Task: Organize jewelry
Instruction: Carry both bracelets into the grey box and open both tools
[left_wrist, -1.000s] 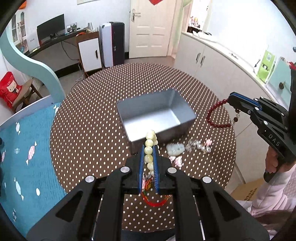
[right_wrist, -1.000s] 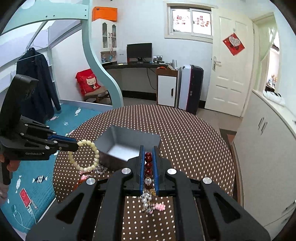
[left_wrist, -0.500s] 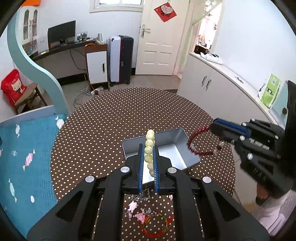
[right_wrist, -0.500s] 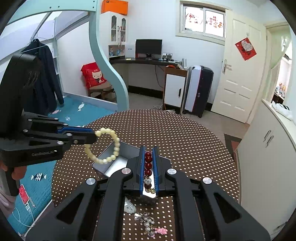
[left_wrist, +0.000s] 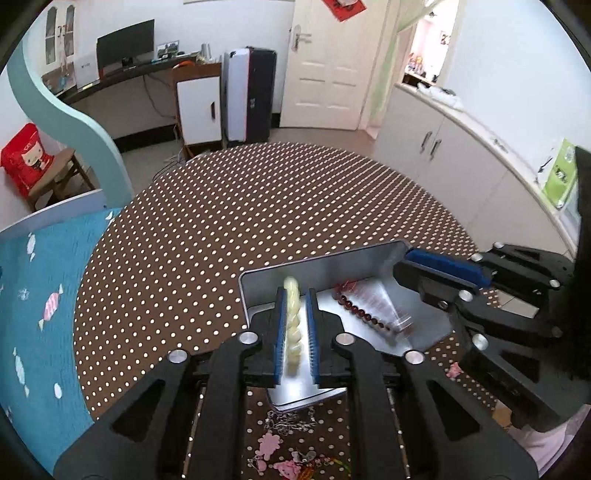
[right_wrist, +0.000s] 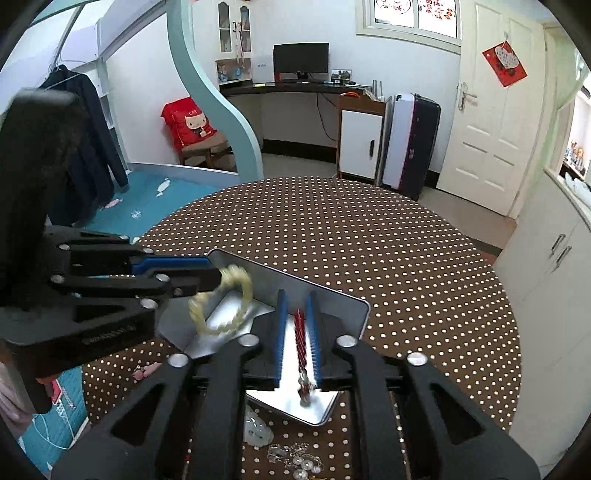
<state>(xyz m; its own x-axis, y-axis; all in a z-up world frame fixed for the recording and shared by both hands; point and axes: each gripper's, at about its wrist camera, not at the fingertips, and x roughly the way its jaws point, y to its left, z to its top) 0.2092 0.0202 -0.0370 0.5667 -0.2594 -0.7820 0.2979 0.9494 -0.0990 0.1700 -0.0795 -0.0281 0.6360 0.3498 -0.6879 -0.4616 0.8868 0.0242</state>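
While both claws are hovering over the rectangular silver metal tin, I am letting go: left gripper spread around the blurred cream bead bracelet, right gripper spread around the dark red bead bracelet; next, withdrawing.

A round table in a brown polka-dot cloth fills a white-walled bedroom. Behind it stand a white panelled door, a suitcase, a small white cabinet and a dark desk with monitor. Daylight enters through a window, seemingly decorated with red cut-outs.
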